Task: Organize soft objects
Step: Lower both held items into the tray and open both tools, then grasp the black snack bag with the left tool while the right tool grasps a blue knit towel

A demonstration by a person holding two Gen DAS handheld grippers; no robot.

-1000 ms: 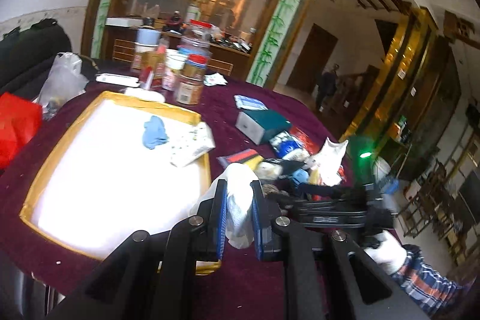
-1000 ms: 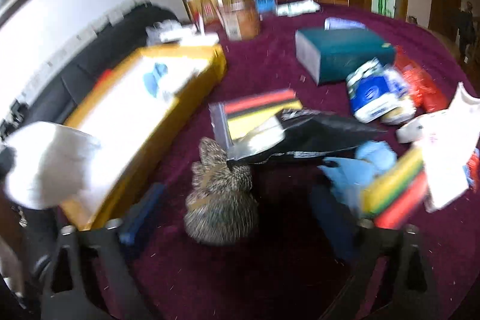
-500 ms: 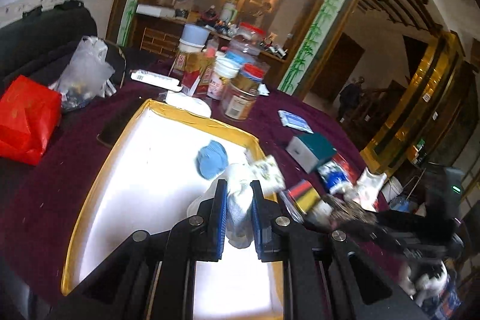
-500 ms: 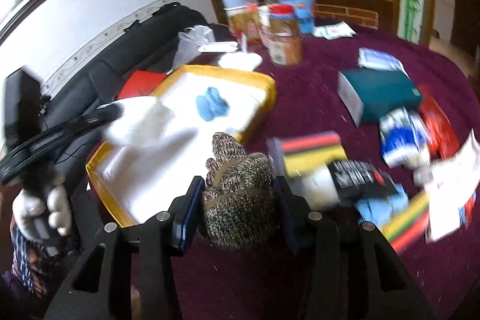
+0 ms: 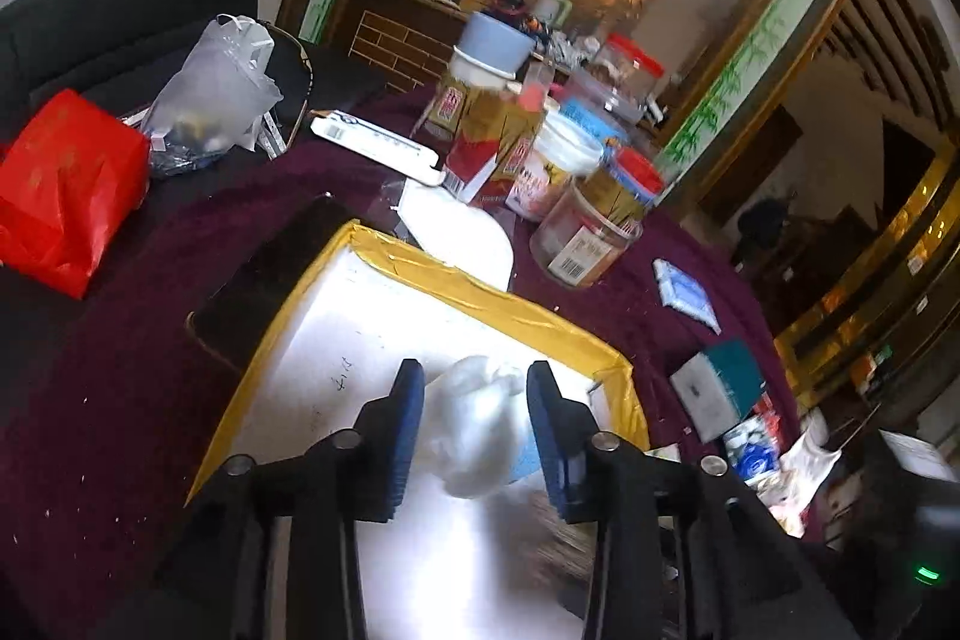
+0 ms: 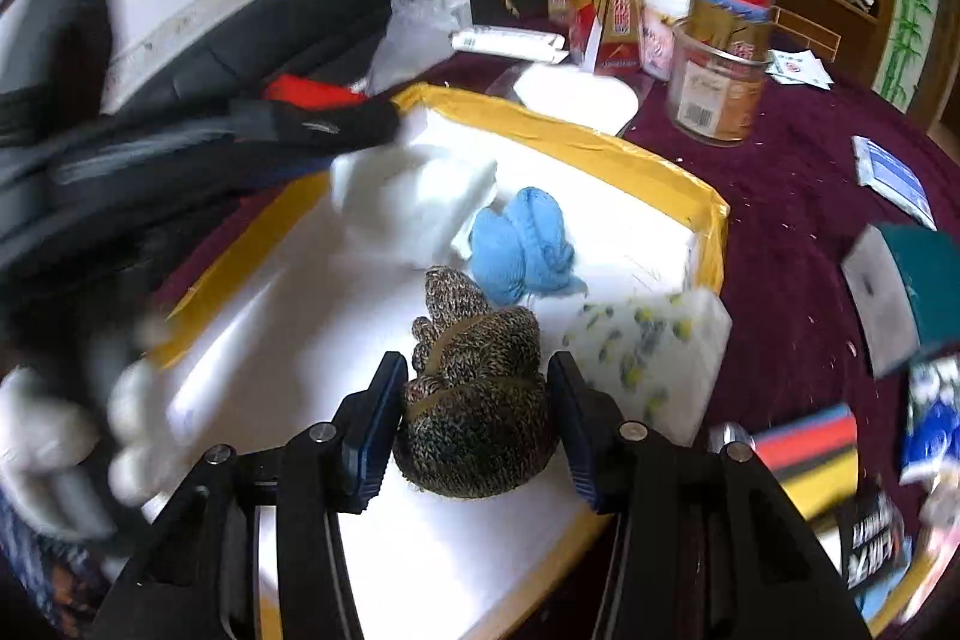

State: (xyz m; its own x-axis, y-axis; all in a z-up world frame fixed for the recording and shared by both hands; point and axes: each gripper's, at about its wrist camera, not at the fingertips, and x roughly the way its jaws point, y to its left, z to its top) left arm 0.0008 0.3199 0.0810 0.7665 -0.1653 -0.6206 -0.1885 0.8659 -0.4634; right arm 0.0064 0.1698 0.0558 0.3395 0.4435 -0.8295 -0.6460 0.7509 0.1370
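A white tray with a yellow taped rim [image 5: 480,289] [image 6: 576,136] lies on the maroon tablecloth. Over its far right part, my left gripper [image 5: 474,430] has its jaws opening. A white soft bundle [image 5: 480,460] [image 6: 414,202] sits loose between the pads. My right gripper [image 6: 474,412] is shut on a speckled brown knit bundle [image 6: 480,442] and holds it above the tray's near side. A blue knit item [image 6: 522,244] lies in the tray beside the white bundle. A spotted white pack [image 6: 648,358] leans on the tray's right rim.
Jars and cartons [image 5: 528,160] crowd the table behind the tray. A dark phone [image 5: 264,280], a red bag [image 5: 60,184] and a clear plastic bag [image 5: 210,94] are to its left. A teal box [image 5: 720,388] and a striped packet [image 6: 804,454] lie to its right. A white-gloved hand [image 6: 54,436] shows at the lower left.
My left gripper carried the white bundle over the tray and parted its jaws. My right gripper closed on the brown knit bundle and brought it from the tablecloth to above the tray.
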